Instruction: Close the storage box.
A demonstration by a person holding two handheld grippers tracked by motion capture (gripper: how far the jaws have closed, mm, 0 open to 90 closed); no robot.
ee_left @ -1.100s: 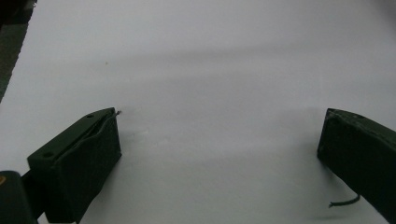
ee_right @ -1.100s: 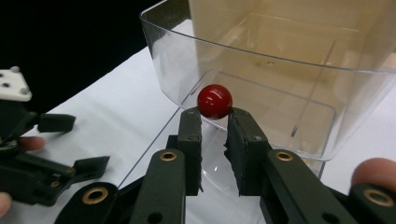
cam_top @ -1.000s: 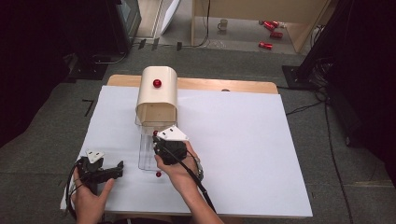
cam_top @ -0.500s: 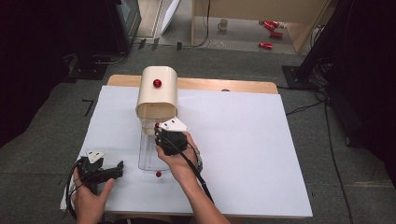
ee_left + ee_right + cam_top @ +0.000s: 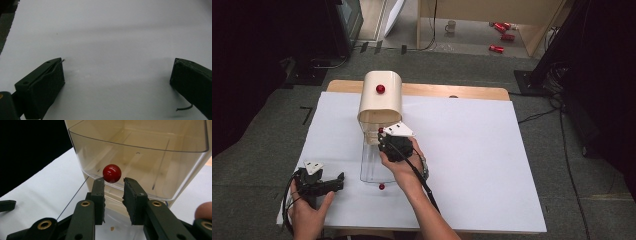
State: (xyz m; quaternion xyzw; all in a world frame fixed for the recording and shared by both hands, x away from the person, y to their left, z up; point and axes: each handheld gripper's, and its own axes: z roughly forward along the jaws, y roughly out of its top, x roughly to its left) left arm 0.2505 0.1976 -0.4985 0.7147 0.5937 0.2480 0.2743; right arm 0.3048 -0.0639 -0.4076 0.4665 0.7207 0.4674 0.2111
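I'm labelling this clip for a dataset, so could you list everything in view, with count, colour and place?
Cabinet: one, cream, far left of the table, red knob on top.
Clear drawers: two; the lower one pulled far out toward the person; the upper one, with a red knob, just ahead of the right gripper's jaws.
Table: one, white top, wooden far edge.
Mug: one, pale, on the floor beyond.
Cans: several, red, floor beyond.
Left gripper: black, open, low over bare table, front left.
Right gripper: black, open, at the upper drawer's knob.
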